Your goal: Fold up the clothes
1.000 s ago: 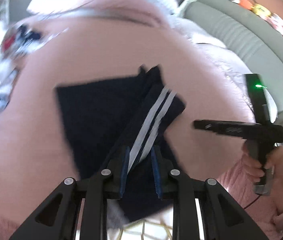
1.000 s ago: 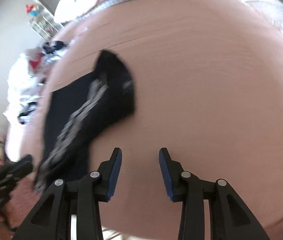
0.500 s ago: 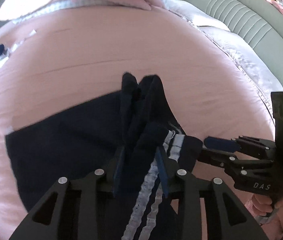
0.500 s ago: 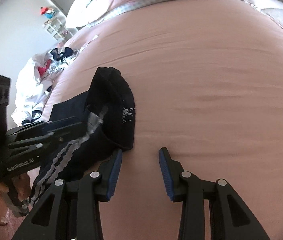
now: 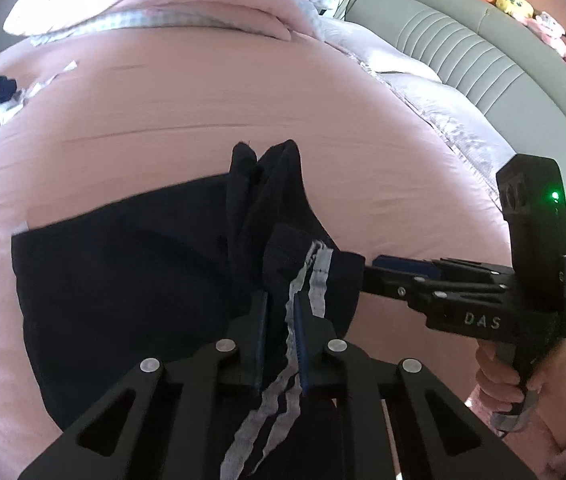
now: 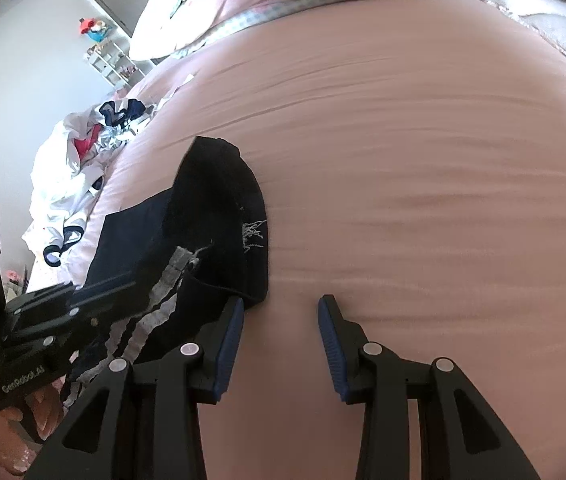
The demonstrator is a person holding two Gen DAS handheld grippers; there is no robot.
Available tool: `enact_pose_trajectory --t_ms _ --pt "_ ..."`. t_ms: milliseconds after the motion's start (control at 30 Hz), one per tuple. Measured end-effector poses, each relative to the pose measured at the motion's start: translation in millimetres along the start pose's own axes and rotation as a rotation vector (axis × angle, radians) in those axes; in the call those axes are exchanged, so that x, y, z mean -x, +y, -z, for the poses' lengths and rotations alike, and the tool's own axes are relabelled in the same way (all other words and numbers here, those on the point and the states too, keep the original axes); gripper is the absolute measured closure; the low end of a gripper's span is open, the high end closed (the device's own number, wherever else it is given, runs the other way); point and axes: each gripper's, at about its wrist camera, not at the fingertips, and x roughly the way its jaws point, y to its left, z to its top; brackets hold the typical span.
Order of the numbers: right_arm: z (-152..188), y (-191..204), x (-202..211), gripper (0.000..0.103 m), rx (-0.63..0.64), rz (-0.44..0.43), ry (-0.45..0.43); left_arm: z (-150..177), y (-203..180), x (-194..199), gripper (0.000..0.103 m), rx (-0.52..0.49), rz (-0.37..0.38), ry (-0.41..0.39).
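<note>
Dark navy trousers [image 5: 131, 280] with white side stripes [image 5: 315, 276] lie partly folded on the pink bed [image 5: 203, 104]. My left gripper [image 5: 281, 316] is shut on the striped part of the trousers, which hangs down between its fingers. My right gripper [image 6: 281, 320] is open and empty over the pink cover, its left finger touching the edge of the trousers [image 6: 219, 208]. In the left wrist view the right gripper [image 5: 387, 270] reaches in from the right, its tip at the trousers' right edge. In the right wrist view the left gripper [image 6: 95, 292] grips the cloth at lower left.
A pile of white and coloured clothes [image 6: 79, 160] lies at the bed's left side. Pillows and a pink duvet [image 5: 187, 4] are at the head. A grey padded headboard [image 5: 483, 60] and a lilac quilt [image 5: 435, 104] run along the right.
The left gripper has closed tighter on the striped trouser fabric. The right gripper has moved in until its left finger touches the trousers' edge.
</note>
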Motion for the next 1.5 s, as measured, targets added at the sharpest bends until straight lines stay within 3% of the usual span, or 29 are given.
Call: enact_pose_trajectory --t_ms 167,300,433,533,600,700,933,1167,1300,1433,1500 --pt "-2.3 3.6 -0.2 0.064 0.003 0.018 0.009 -6.4 -0.9 -8.6 0.092 0.009 0.063 -0.022" --pt "-3.9 2.2 0.7 0.064 -0.015 0.012 0.021 -18.7 4.4 -27.6 0.091 0.046 -0.001 -0.003" --pt "-4.8 2.0 0.8 0.064 -0.027 0.011 0.030 -26.8 2.6 -43.8 0.091 0.053 0.009 0.025" --pt "-4.2 2.9 1.9 0.064 -0.023 0.016 0.031 -28.5 -6.4 -41.5 0.100 0.012 0.002 -0.010" --pt "-4.3 3.4 5.2 0.064 -0.030 0.007 0.028 -29.2 -6.3 -28.8 0.100 0.018 -0.009 -0.058" --pt "-7.9 5.4 16.8 0.064 -0.049 -0.043 0.006 -31.0 11.7 0.1 0.100 0.071 -0.048 -0.145" --pt "-40.6 46.6 19.5 0.064 0.037 -0.021 -0.011 -32.4 95.4 42.8 0.100 0.217 -0.193 -0.228" --pt "-64.3 103.1 -29.0 0.064 0.167 0.033 0.044 -21.6 127.8 11.4 0.100 0.242 -0.217 -0.148" --pt "-69.9 128.2 -57.1 0.064 0.245 0.097 0.063 -28.7 126.3 14.2 0.100 0.202 -0.220 -0.199" --pt "-70.6 114.9 -80.9 0.064 0.239 0.237 0.083 -31.3 144.4 -2.6 0.095 0.175 -0.252 -0.074" --pt "-75.5 101.8 -76.4 0.064 0.165 0.204 0.076 -30.0 147.7 6.4 0.094 0.197 -0.247 -0.090"
